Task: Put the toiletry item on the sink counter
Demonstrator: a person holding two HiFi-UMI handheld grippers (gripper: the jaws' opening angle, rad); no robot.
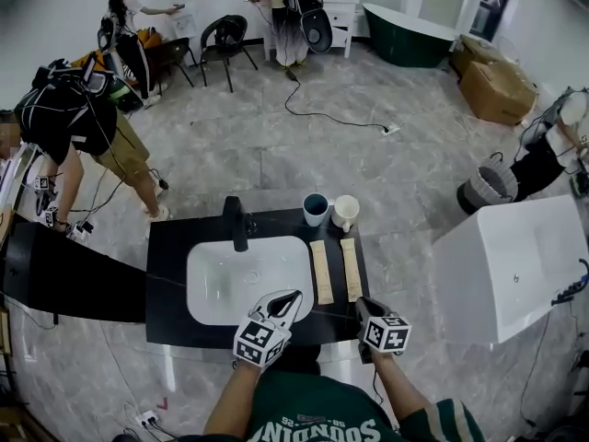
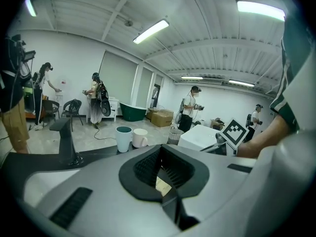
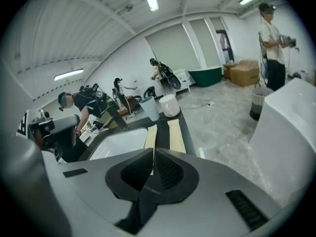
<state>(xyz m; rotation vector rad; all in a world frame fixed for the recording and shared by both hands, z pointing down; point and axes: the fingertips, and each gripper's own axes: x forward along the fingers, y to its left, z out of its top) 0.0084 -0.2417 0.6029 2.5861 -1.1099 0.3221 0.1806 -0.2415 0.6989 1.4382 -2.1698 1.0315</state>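
Two long tan toiletry boxes (image 1: pixel 321 272) (image 1: pixel 351 269) lie side by side on the black sink counter (image 1: pixel 170 247), right of the white basin (image 1: pixel 230 284). The right gripper view shows them ahead as the left box (image 3: pixel 150 135) and the right box (image 3: pixel 176 132). My left gripper (image 1: pixel 285 300) hovers over the counter's front edge, beside the basin's right corner. It is open and empty, and a bit of tan box (image 2: pixel 162 185) shows through its gap. My right gripper (image 1: pixel 362 304) is at the front right corner, just short of the boxes, shut with nothing between its pads.
A black faucet (image 1: pixel 236 223) stands behind the basin. A teal cup (image 1: pixel 315 209) and a white mug (image 1: pixel 346 213) stand at the counter's back right. A white tub (image 1: pixel 515 265) is to the right. Several people stand around, and a cable (image 1: pixel 331 118) crosses the floor.
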